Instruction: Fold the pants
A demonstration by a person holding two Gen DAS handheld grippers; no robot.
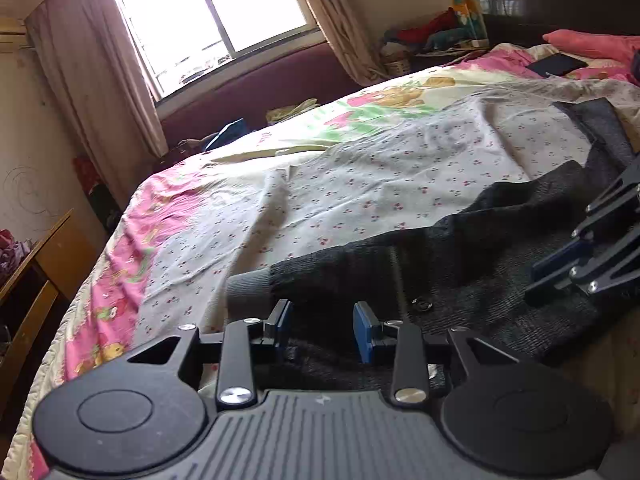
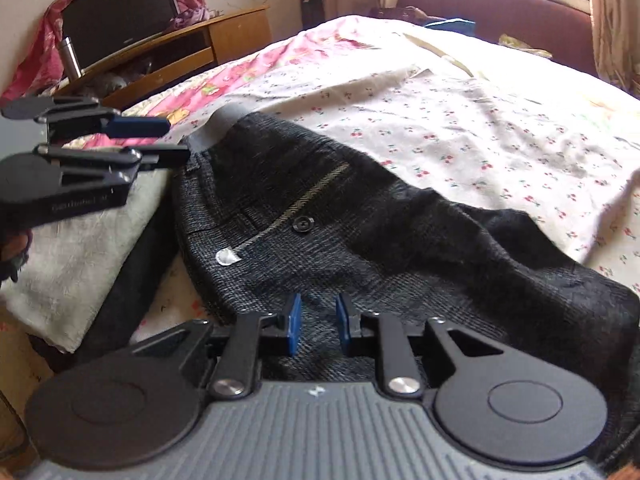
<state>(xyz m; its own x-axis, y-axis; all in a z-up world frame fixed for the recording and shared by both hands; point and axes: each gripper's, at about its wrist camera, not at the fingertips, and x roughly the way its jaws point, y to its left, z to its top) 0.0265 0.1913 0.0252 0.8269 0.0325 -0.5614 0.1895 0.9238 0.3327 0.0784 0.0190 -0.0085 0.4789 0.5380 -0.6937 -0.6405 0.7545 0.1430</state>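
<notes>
One pair of dark grey pants (image 2: 360,232) is seen lying on the bed (image 2: 500,128), on the cherry-print sheet, with the grey waistband (image 2: 224,120) toward the wooden cabinet (image 2: 192,40) and the rest bunched and creased rather than laid flat; a back pocket with one button (image 2: 303,224) faces up. It is judged that the pants have perhaps been doubled leg on leg, though this cannot be told for certain, and that smoothing and the crosswise folds are left to be done. Two grippers are counted: the left gripper (image 1: 322,330) is held over the fabric near the waistband with its fingers well apart and nothing between them, and the right gripper (image 2: 318,322) hangs above the seat area, fingers moderately open, gripping nothing
</notes>
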